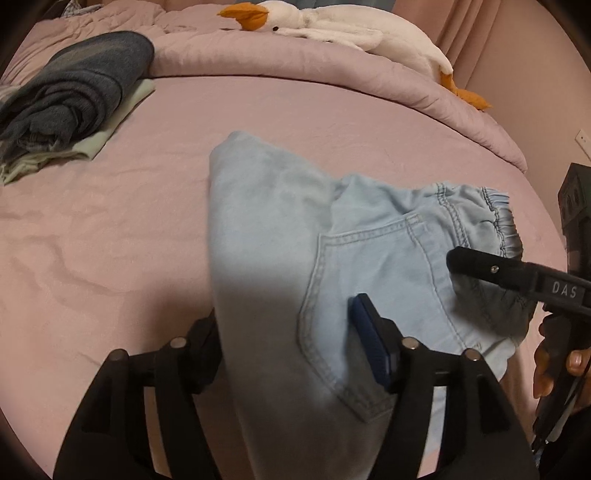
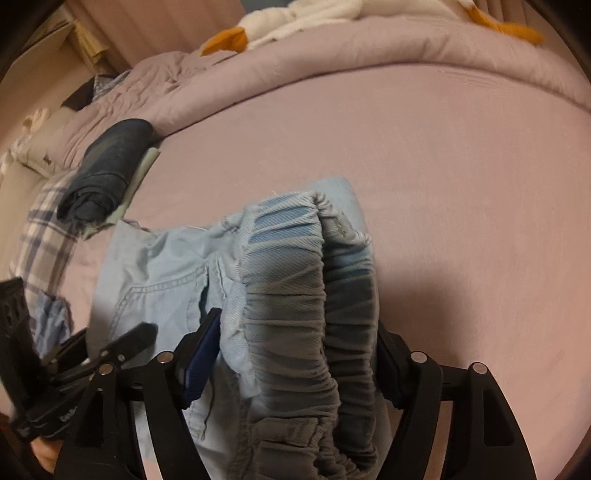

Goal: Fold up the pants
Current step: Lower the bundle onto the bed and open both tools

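Light blue denim pants [image 1: 266,221] lie folded on the pink bed sheet [image 1: 92,221], back pocket [image 1: 369,266] up, elastic waistband [image 1: 495,214] at the right. My left gripper [image 1: 286,317] stands open over them; its right pad [image 1: 373,339] rests by the pocket, and cloth hides the left finger. In the right wrist view the bunched waistband [image 2: 295,295] sits between the spread fingers of my right gripper [image 2: 297,325], which is open with blue pads [image 2: 201,358] beside the cloth. That gripper's finger [image 1: 480,266] and a hand [image 1: 554,365] show at the right of the left wrist view.
A stack of folded dark clothes [image 1: 74,92] lies at the far left of the bed. A white plush goose [image 1: 332,26] rests on the rolled pink duvet [image 1: 332,70] at the back. A plaid cloth [image 2: 44,240] lies at the bed's left edge.
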Demonstrator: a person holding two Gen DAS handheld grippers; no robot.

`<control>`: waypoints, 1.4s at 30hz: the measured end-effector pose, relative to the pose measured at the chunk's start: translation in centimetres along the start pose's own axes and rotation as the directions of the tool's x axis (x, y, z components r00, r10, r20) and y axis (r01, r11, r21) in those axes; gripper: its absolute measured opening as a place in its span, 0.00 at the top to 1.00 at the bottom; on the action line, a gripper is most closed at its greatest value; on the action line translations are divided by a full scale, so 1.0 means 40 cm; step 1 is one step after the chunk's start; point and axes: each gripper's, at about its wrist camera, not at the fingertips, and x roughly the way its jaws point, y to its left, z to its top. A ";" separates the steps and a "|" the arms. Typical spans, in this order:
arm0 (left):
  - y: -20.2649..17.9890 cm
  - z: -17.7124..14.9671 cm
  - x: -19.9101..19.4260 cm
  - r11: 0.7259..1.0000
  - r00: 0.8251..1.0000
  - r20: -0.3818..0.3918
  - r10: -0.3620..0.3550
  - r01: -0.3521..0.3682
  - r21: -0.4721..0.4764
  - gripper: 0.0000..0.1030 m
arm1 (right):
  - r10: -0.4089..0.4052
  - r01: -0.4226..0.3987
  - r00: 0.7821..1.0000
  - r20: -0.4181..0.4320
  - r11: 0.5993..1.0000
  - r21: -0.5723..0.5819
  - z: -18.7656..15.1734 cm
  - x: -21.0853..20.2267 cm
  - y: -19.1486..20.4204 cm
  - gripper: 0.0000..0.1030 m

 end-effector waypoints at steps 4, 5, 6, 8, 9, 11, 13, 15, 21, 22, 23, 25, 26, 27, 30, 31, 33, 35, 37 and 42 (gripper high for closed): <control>0.003 -0.018 -0.010 1.000 1.000 0.001 0.006 -0.006 0.004 0.32 | 0.011 -0.011 1.000 -0.009 1.000 0.006 -0.011 -0.013 -0.005 0.28; 0.004 -0.024 -0.015 1.000 1.000 0.000 0.008 -0.008 0.005 0.32 | 0.007 -0.007 1.000 -0.012 1.000 0.003 -0.015 -0.015 -0.006 0.28; 0.006 -0.029 -0.020 1.000 1.000 0.000 0.008 -0.008 0.004 0.32 | 0.001 -0.001 1.000 -0.014 1.000 -0.001 -0.019 -0.019 -0.005 0.28; 0.004 -0.034 -0.023 1.000 1.000 -0.001 0.008 -0.008 0.004 0.32 | -0.022 0.022 1.000 -0.021 0.999 -0.025 -0.036 -0.027 0.002 0.28; 0.004 -0.040 -0.026 1.000 1.000 -0.001 0.008 -0.008 0.005 0.32 | -0.033 0.032 0.999 -0.025 0.999 -0.036 -0.041 -0.027 0.004 0.28; 0.005 -0.057 -0.035 1.000 1.000 -0.001 0.008 -0.008 0.008 0.32 | -0.062 0.059 0.998 -0.032 0.996 -0.074 -0.064 -0.032 0.010 0.28; 0.005 -0.074 -0.043 1.000 1.000 0.001 0.010 -0.011 0.011 0.32 | -0.079 0.076 0.996 -0.030 0.992 -0.096 -0.081 -0.039 0.009 0.26; 0.003 -0.085 -0.050 1.000 1.000 0.003 0.011 -0.011 0.009 0.32 | -0.088 0.084 0.996 -0.026 0.991 -0.105 -0.097 -0.047 0.007 0.25; 0.001 -0.116 -0.076 1.000 1.000 0.003 0.010 -0.010 -0.003 0.31 | -0.095 0.093 0.995 -0.023 0.991 -0.094 -0.118 -0.066 0.004 0.24; 0.001 -0.121 -0.080 1.000 1.000 0.003 0.010 -0.010 -0.005 0.31 | -0.102 0.100 0.995 -0.022 0.990 -0.097 -0.121 -0.068 0.006 0.24; -0.002 -0.125 -0.082 1.000 1.000 0.002 0.009 -0.009 -0.004 0.31 | -0.106 0.104 0.994 -0.020 0.990 -0.097 -0.123 -0.071 0.006 0.24; -0.008 -0.138 -0.086 1.000 1.000 -0.003 0.013 -0.013 0.005 0.29 | -0.111 0.109 0.994 -0.017 0.990 -0.092 -0.126 -0.073 0.008 0.24; -0.011 -0.143 -0.088 1.000 1.000 -0.004 0.015 -0.015 0.009 0.29 | -0.111 0.109 0.994 -0.017 0.990 -0.088 -0.128 -0.074 0.009 0.24; -0.013 -0.146 -0.090 1.000 1.000 -0.004 0.017 -0.017 0.008 0.29 | -0.111 0.109 0.994 -0.017 0.991 -0.083 -0.130 -0.076 0.009 0.24; -0.018 -0.148 -0.101 1.000 1.000 0.000 0.023 -0.023 -0.006 0.30 | -0.114 0.113 0.993 -0.013 0.991 -0.071 -0.140 -0.084 0.011 0.24; -0.020 -0.149 -0.106 1.000 1.000 0.002 0.024 -0.024 -0.010 0.31 | -0.116 0.116 0.993 -0.010 0.991 -0.066 -0.143 -0.090 0.011 0.24; -0.030 -0.152 -0.130 0.999 0.999 0.016 0.034 -0.034 -0.010 0.31 | -0.123 0.123 0.992 -0.002 0.990 -0.062 -0.152 -0.102 0.017 0.24; -0.043 -0.154 -0.153 0.999 0.999 0.035 0.036 -0.036 -0.002 0.31 | -0.138 0.139 0.990 0.019 0.987 -0.080 -0.163 -0.127 0.028 0.24; -0.056 -0.153 -0.176 0.999 0.998 0.048 0.039 -0.039 0.009 0.28 | -0.142 0.145 0.989 0.032 0.985 -0.098 -0.169 -0.142 0.039 0.24; -0.089 -0.156 -0.225 0.998 0.996 0.068 0.052 -0.054 0.024 0.21 | -0.140 0.147 0.988 0.060 0.980 -0.131 -0.190 -0.192 0.059 0.24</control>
